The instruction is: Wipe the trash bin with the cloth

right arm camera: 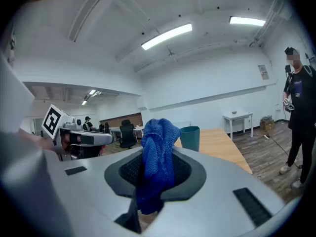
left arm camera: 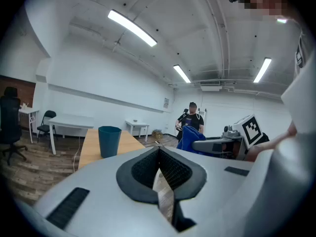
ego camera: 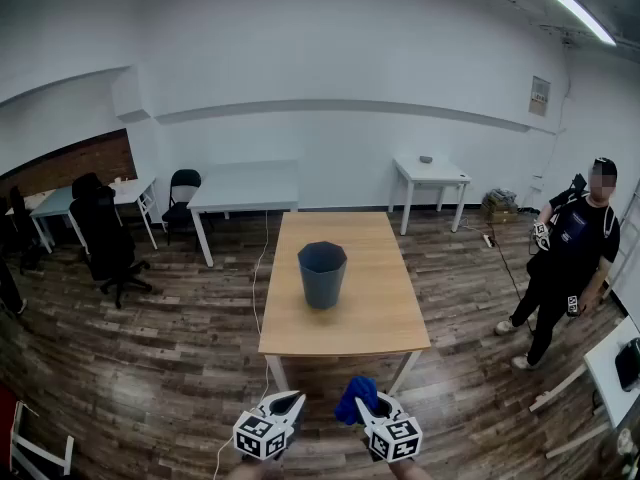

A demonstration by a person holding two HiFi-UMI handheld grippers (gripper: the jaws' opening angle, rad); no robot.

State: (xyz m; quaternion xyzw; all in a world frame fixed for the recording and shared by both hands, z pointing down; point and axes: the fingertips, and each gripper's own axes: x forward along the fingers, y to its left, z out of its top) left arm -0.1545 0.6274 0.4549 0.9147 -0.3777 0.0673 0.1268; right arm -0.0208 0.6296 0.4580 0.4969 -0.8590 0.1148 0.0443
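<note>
The trash bin (ego camera: 322,273) is standing mid-frame on the table (ego camera: 375,313), well apart from the grippers below. The right gripper (ego camera: 376,406) is clamping the blue cloth (ego camera: 353,400), while the left gripper (ego camera: 293,402) is sitting closed and empty. Wiping 1-handed could be tipping the unbraced bin.

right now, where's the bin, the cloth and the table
bin (ego camera: 322,286), head view, on its front wall
cloth (right arm camera: 157,154), right gripper view, on the middle of the bunched blue fabric
table (ego camera: 375,313), head view, on the bare wooden top to the right of the bin
</note>
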